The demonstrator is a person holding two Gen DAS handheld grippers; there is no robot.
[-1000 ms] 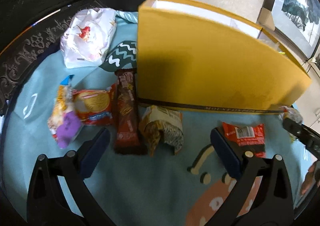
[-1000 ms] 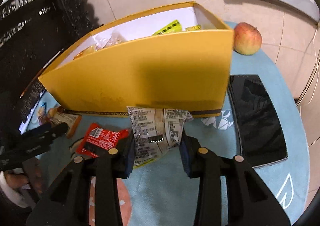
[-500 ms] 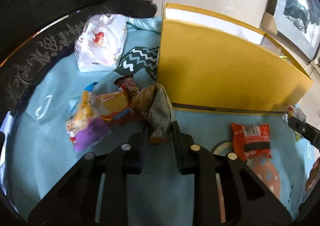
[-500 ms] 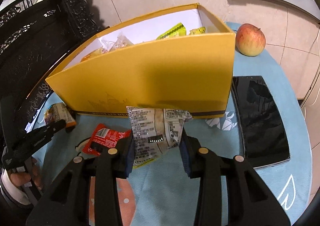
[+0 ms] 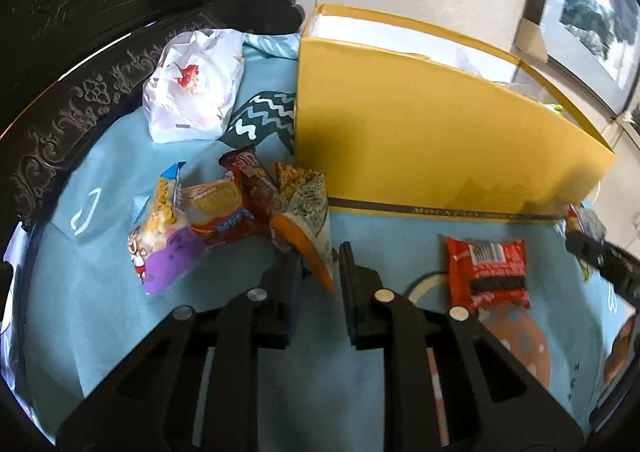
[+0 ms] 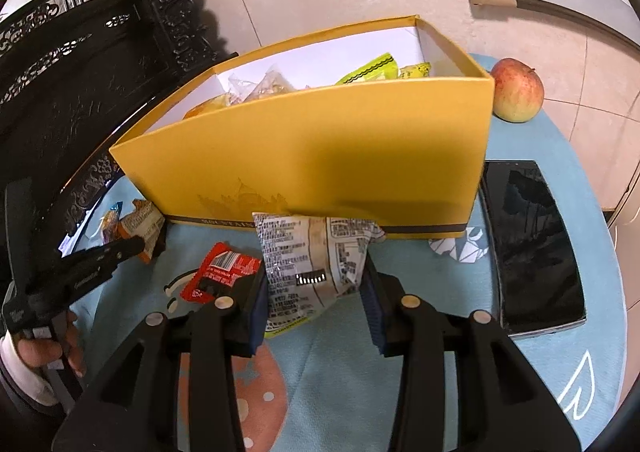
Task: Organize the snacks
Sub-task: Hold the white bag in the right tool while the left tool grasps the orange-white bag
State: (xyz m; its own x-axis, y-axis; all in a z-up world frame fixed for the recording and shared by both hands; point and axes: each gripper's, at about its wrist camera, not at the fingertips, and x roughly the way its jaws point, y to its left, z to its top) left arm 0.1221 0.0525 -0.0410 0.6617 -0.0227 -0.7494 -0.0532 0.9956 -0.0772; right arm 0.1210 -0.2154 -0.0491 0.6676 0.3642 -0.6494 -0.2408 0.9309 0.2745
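Note:
A yellow box (image 5: 436, 132) stands on the blue tablecloth; in the right wrist view the box (image 6: 320, 156) holds several snack packets. My left gripper (image 5: 318, 272) is shut on an orange-and-white snack packet (image 5: 308, 220) and holds it just off the cloth, left of the box. My right gripper (image 6: 314, 292) is shut on a white printed snack bag (image 6: 312, 264) in front of the box. A red snack packet (image 5: 486, 268) lies on the cloth between them, also in the right wrist view (image 6: 220, 272).
A brown bar (image 5: 256, 184), a biscuit packet (image 5: 216, 208) and a purple-and-yellow packet (image 5: 160, 240) lie left of the box. A white plastic bag (image 5: 192, 84) sits behind them. An apple (image 6: 516, 90) and a black phone (image 6: 528, 244) lie to the right.
My left gripper closed on the orange-and-white packet and lifted it, and the left view drew back a little. My right gripper kept its hold on the white bag and rose slightly.

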